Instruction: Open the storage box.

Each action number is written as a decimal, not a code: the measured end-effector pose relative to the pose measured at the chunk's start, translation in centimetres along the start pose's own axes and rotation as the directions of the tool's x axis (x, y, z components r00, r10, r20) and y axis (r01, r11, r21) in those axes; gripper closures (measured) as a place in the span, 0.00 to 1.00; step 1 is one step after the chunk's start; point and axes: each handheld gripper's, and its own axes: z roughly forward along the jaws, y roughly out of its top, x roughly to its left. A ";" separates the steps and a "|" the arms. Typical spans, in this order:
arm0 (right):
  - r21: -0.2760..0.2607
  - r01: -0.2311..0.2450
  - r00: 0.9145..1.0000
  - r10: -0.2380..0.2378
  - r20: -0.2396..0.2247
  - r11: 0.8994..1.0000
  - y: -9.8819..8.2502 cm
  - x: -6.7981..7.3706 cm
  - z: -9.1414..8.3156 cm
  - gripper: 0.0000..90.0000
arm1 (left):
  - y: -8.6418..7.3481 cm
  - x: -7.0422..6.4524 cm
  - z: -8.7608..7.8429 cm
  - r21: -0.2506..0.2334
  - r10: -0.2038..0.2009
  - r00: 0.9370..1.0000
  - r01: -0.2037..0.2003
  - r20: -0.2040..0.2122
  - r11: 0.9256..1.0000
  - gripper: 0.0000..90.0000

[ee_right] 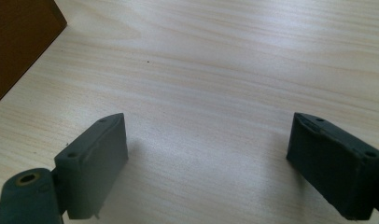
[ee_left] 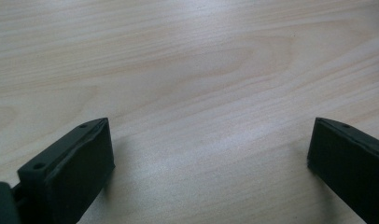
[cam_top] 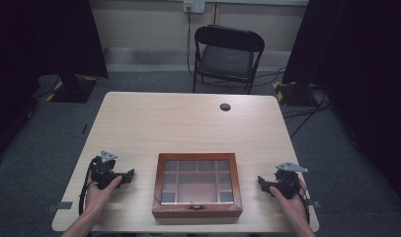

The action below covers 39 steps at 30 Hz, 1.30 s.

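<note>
Left black two-jaw gripper at lower left, jaws wide apart over bare wood. Right black two-jaw gripper at lower right, likewise spread. Between them, bottom centre: glass-lidded brown wooden compartment box on pale wooden table.

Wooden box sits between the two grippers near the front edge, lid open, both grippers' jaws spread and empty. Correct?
Not quite: the lid is closed. In the high view the wooden box lies flat with its glass-paned lid down and the compartments showing through it. The rest holds: it sits between the left gripper and right gripper, both with jaws spread and empty, as each gripper view shows.
</note>
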 end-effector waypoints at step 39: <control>0.000 -0.001 1.000 0.001 0.002 1.000 0.0 0.0 0.0 0.12 | 4.6 -7.1 -4.3 -0.187 0.249 0.861 -0.183 0.443 0.965 0.46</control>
